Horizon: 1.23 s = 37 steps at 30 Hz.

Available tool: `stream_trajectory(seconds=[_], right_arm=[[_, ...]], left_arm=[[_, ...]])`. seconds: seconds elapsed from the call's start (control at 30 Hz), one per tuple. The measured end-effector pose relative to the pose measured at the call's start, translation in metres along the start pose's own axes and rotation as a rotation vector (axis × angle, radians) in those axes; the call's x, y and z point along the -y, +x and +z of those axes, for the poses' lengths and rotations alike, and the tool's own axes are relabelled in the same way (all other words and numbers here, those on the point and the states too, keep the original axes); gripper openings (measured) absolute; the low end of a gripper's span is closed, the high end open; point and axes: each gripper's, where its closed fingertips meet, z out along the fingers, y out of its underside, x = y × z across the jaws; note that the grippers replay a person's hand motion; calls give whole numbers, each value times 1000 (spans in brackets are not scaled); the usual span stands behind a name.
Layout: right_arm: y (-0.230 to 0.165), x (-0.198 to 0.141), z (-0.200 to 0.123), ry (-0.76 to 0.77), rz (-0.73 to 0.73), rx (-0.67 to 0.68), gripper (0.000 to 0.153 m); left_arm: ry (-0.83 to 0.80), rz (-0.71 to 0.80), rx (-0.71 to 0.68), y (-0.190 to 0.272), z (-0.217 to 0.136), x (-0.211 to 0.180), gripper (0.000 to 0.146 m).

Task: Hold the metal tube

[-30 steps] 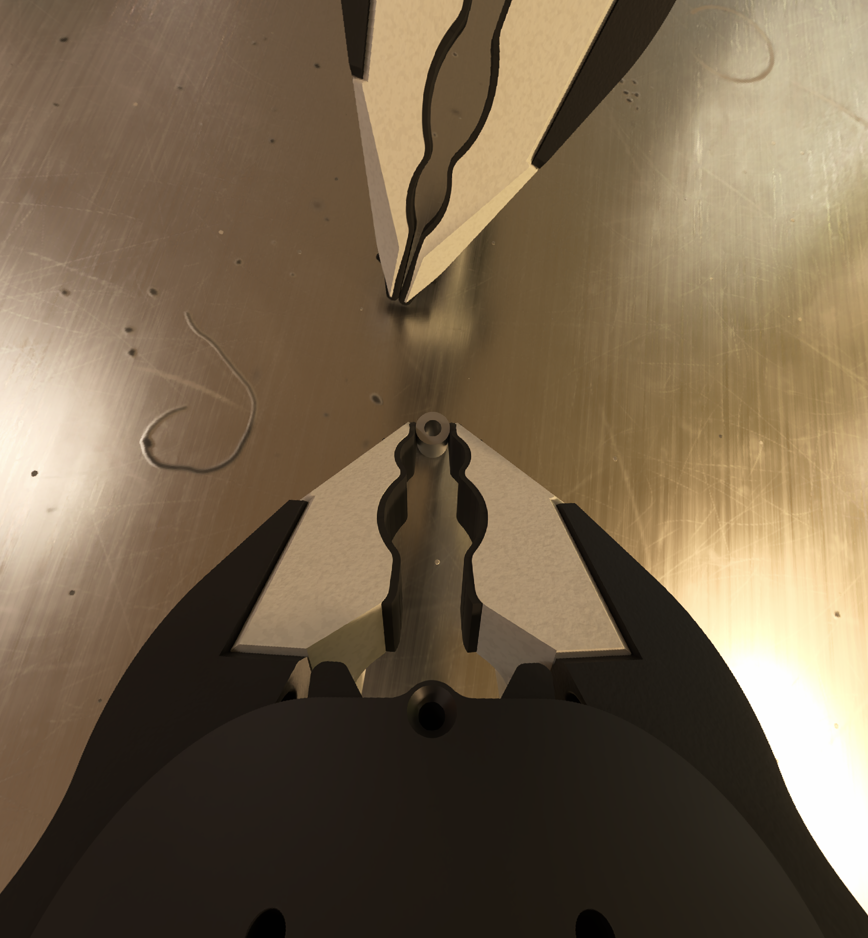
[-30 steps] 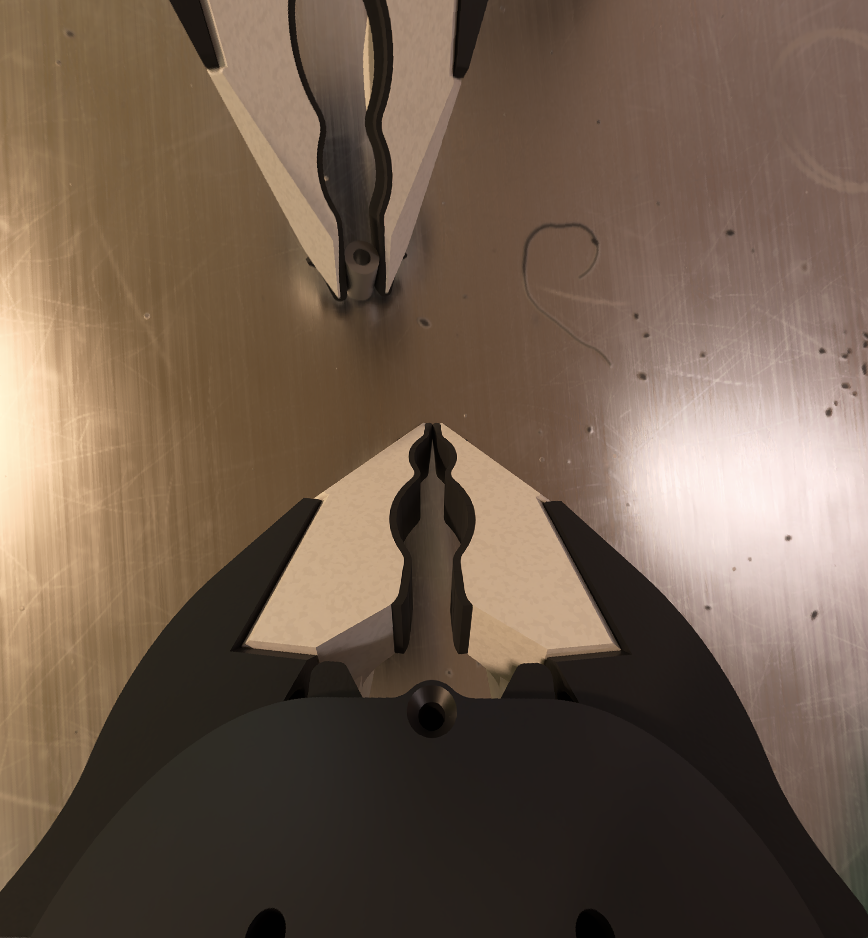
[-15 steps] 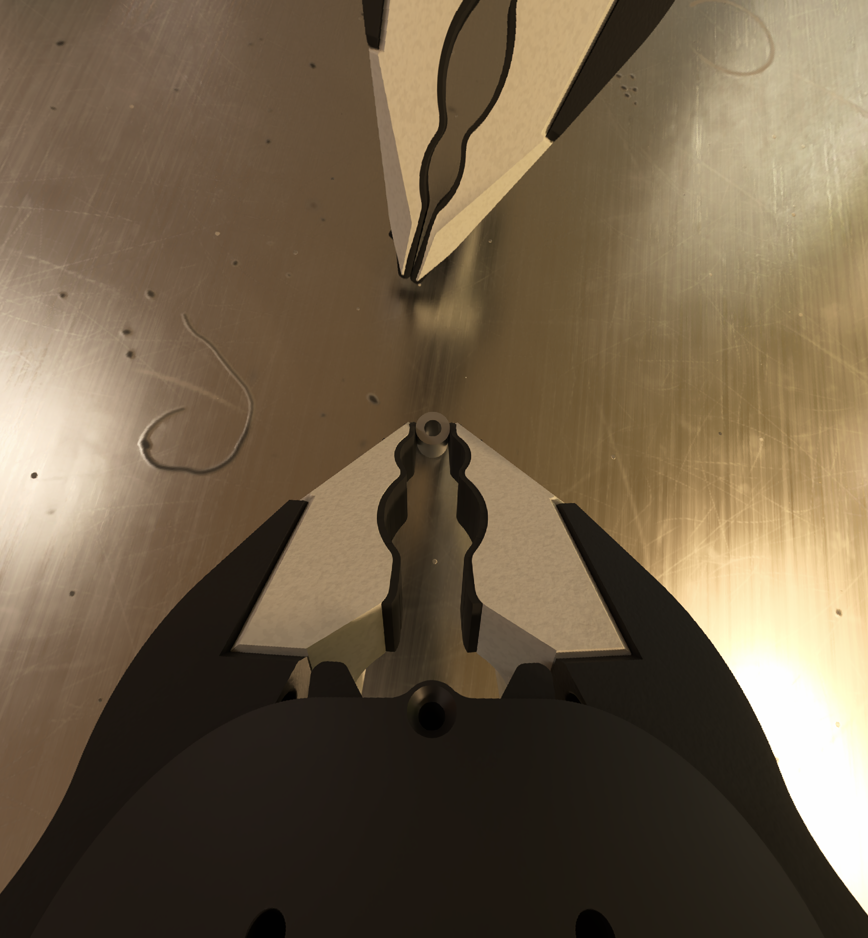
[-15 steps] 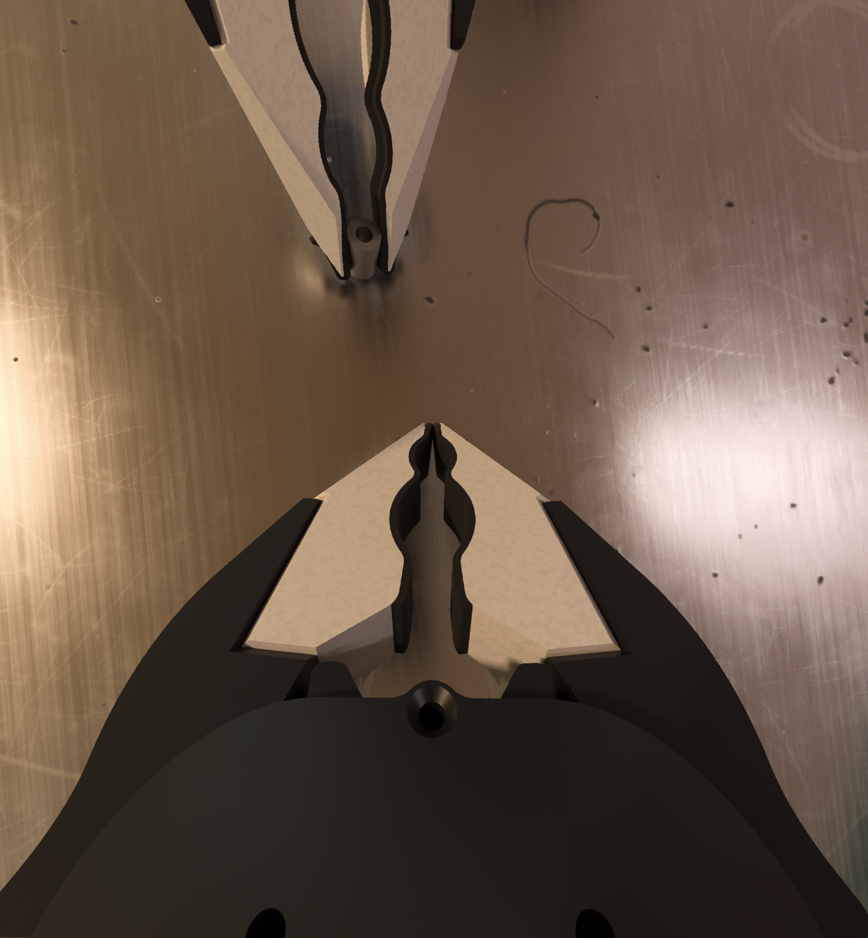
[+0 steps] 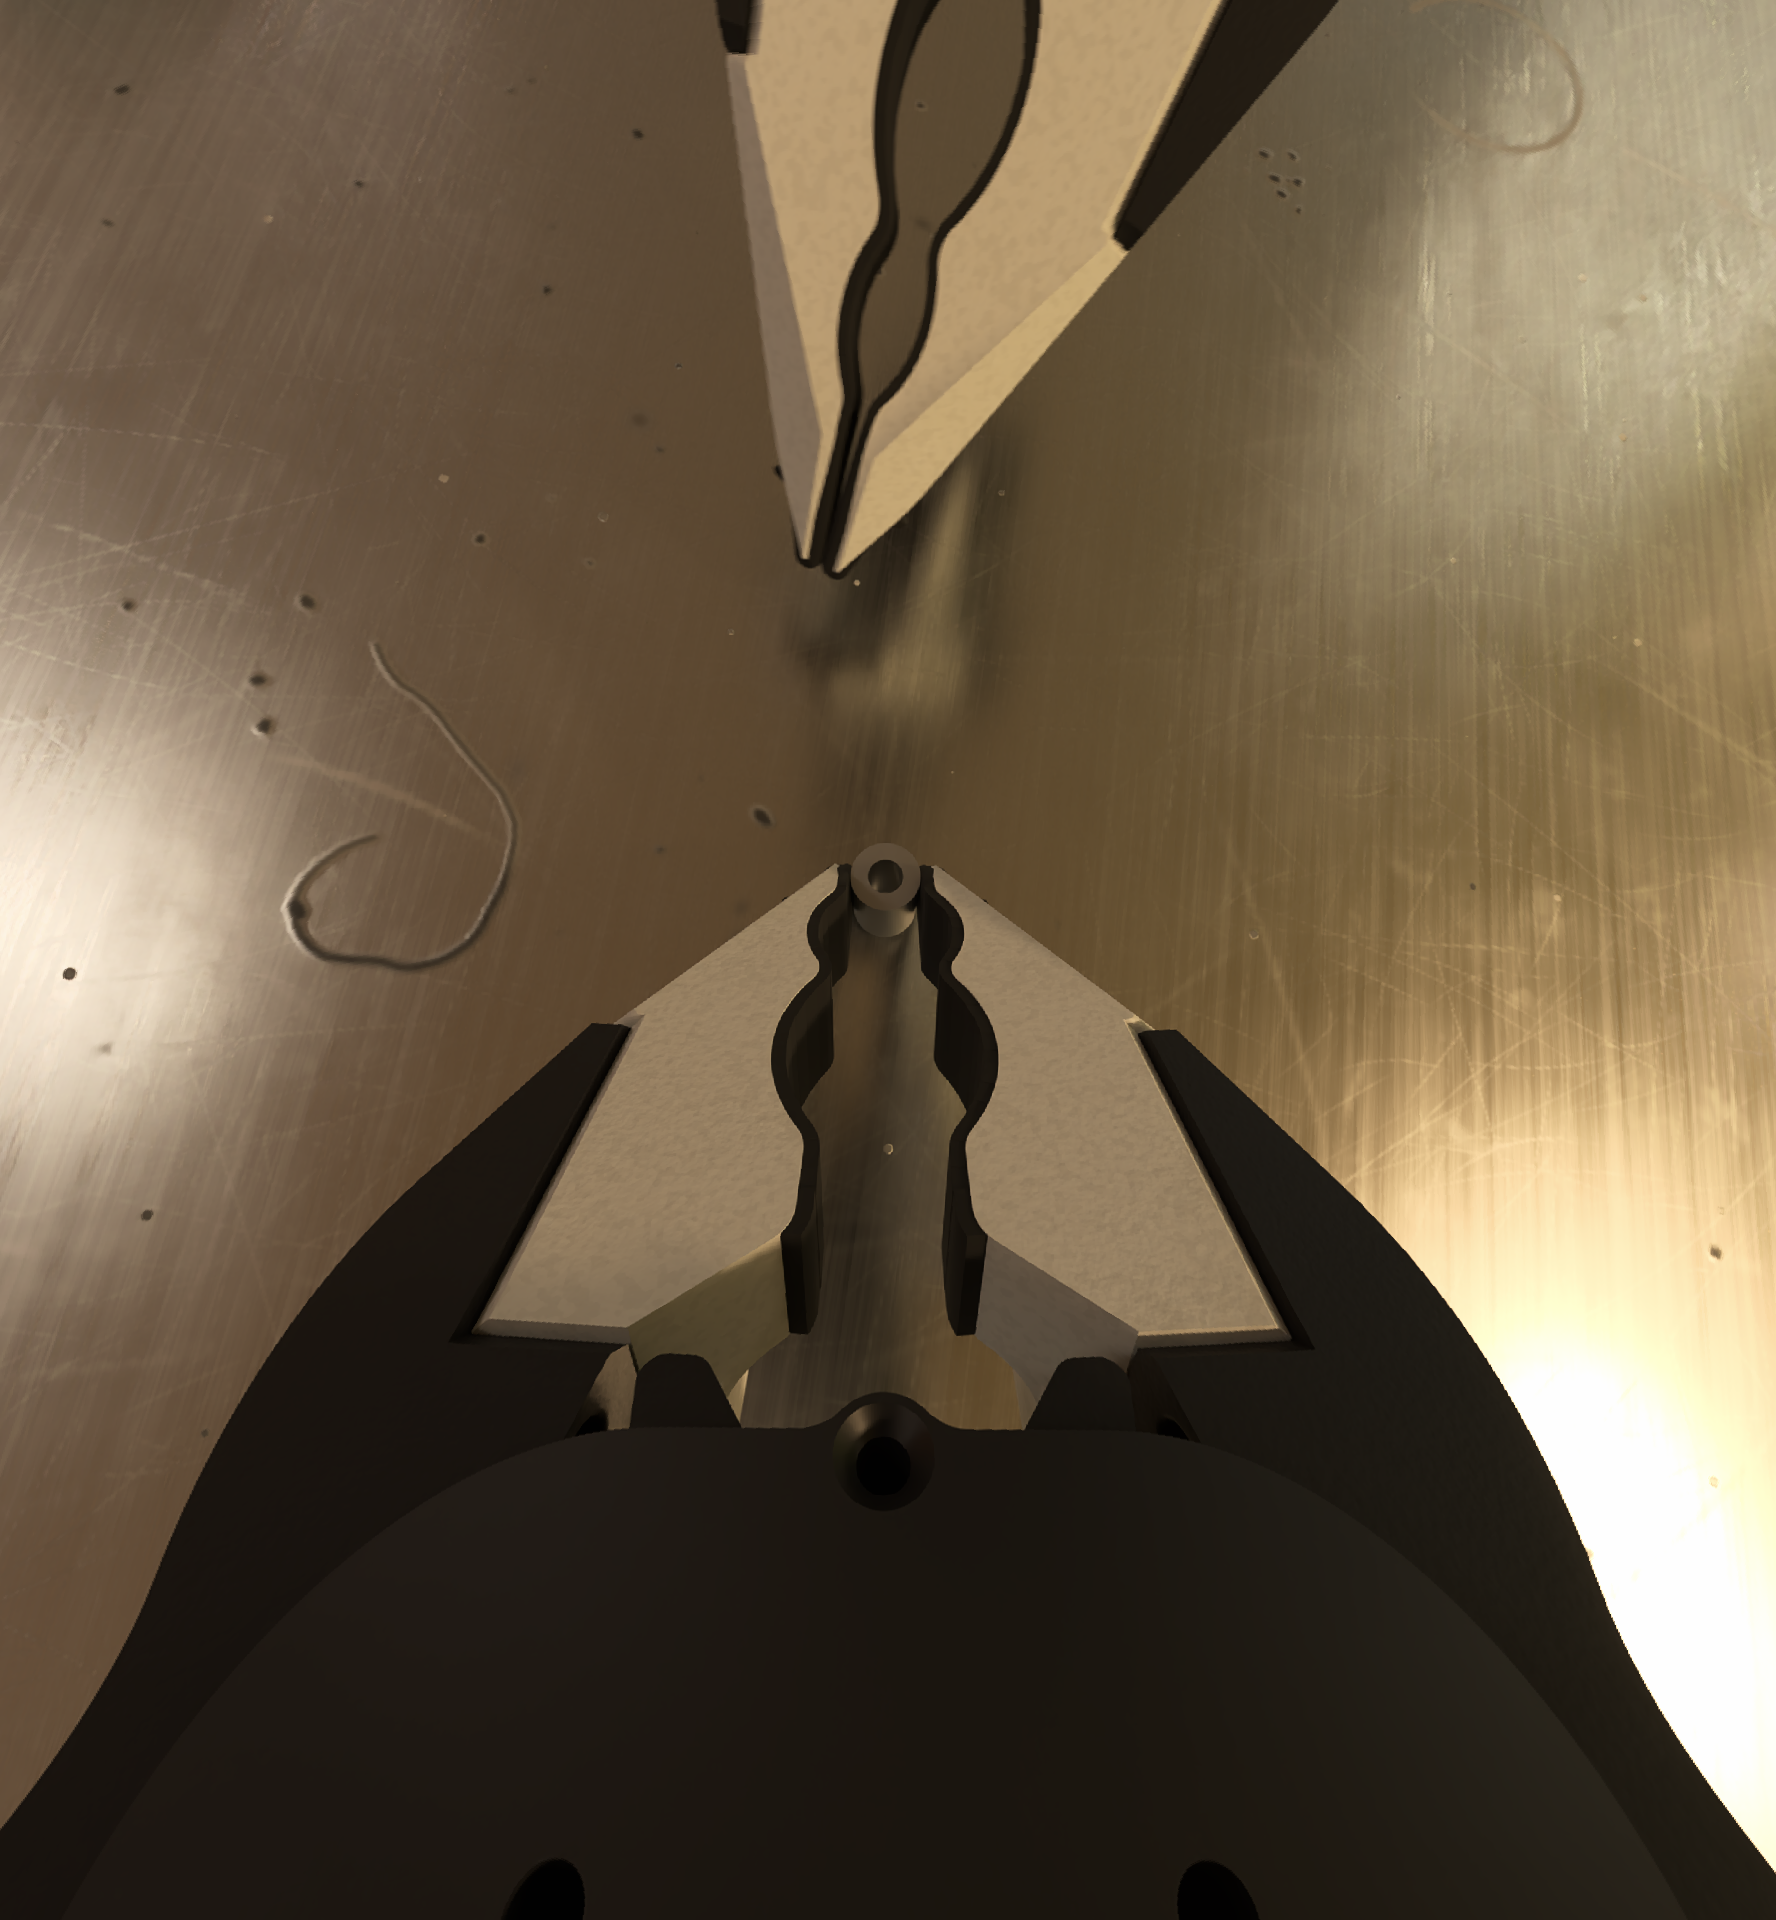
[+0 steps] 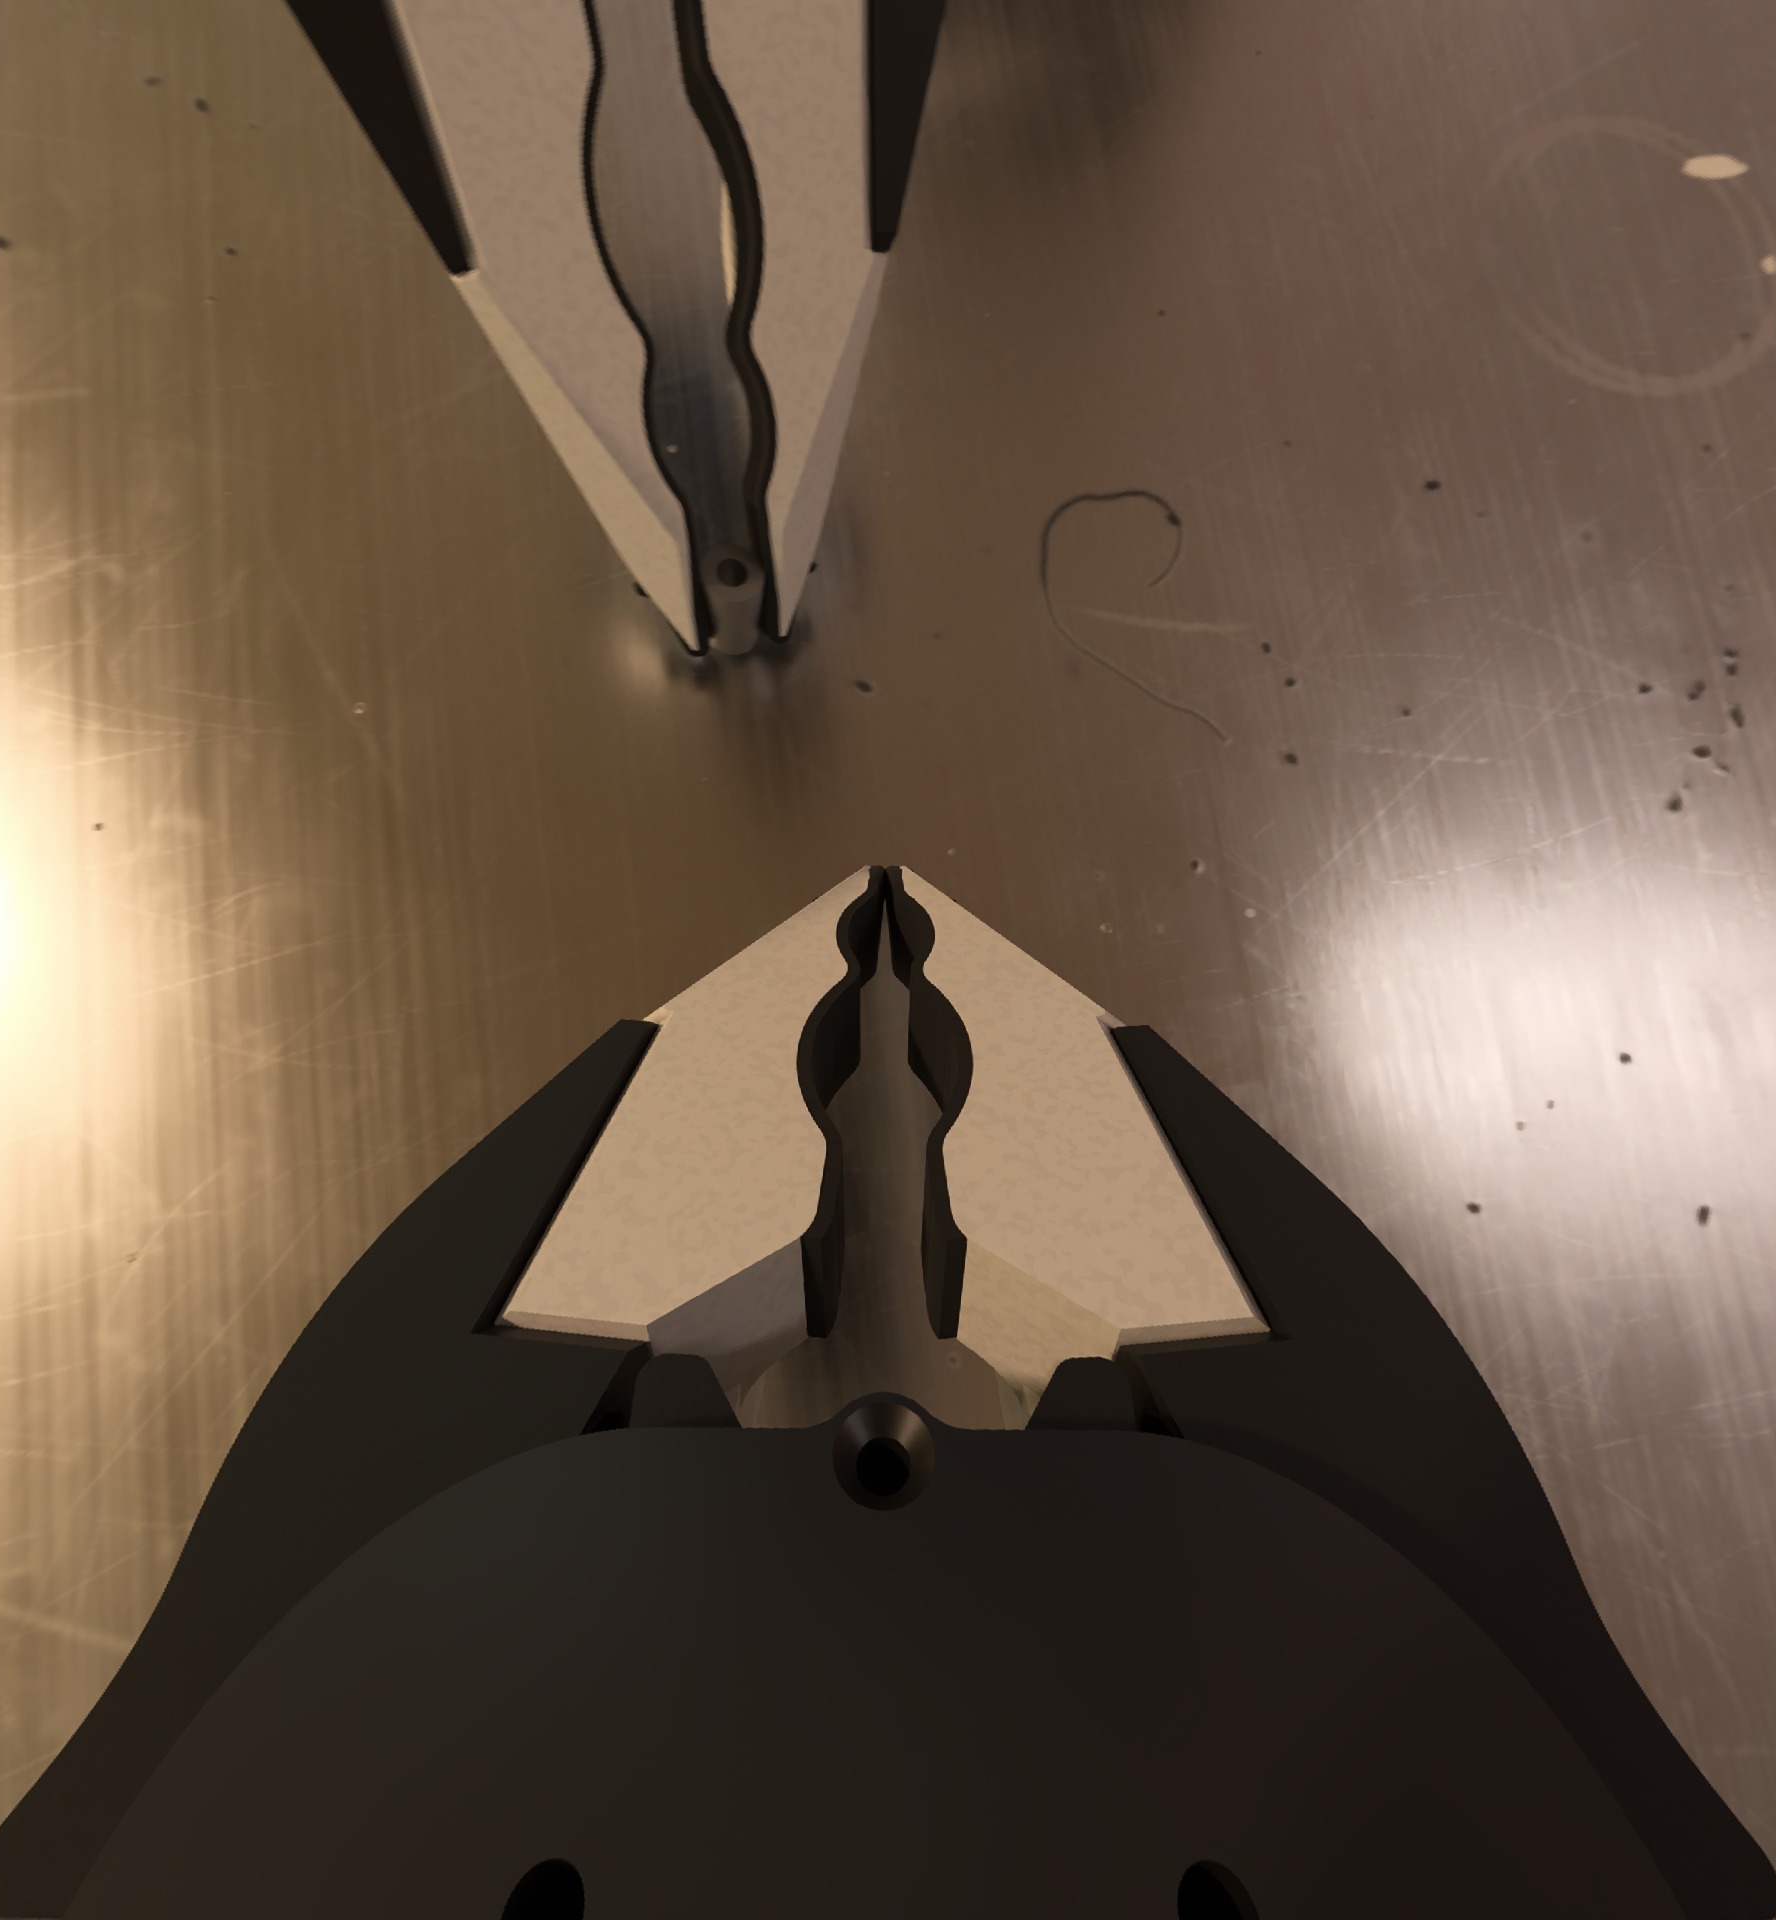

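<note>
A short grey metal tube (image 5: 885,891) stands upright, pinched between the tips of my left gripper (image 5: 885,883), which is shut on it. In the right wrist view the tube (image 6: 733,603) shows at the top between the left gripper's tips (image 6: 736,634), close to the metal surface. My right gripper (image 6: 885,878) is shut and empty. In the left wrist view it (image 5: 824,561) points down from the top, its tips a little above the surface, apart from the tube.
The surface is a scratched, shiny metal plate (image 5: 1383,831) with bright glare patches. A thin curled strand (image 5: 416,862) lies left of the left gripper; it also shows in the right wrist view (image 6: 1123,582).
The right gripper has lifted and drawn back from the left gripper and tube; its tips have left the surface. The left gripper stays still, shut on the tube.
</note>
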Motion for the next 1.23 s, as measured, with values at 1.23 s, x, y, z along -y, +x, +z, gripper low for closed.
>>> stream_trajectory(seconds=[1.23], right_arm=[[-17,0,10,-24,0,47,8]], left_arm=[[-12,8,-5,3,0,-1,12]])
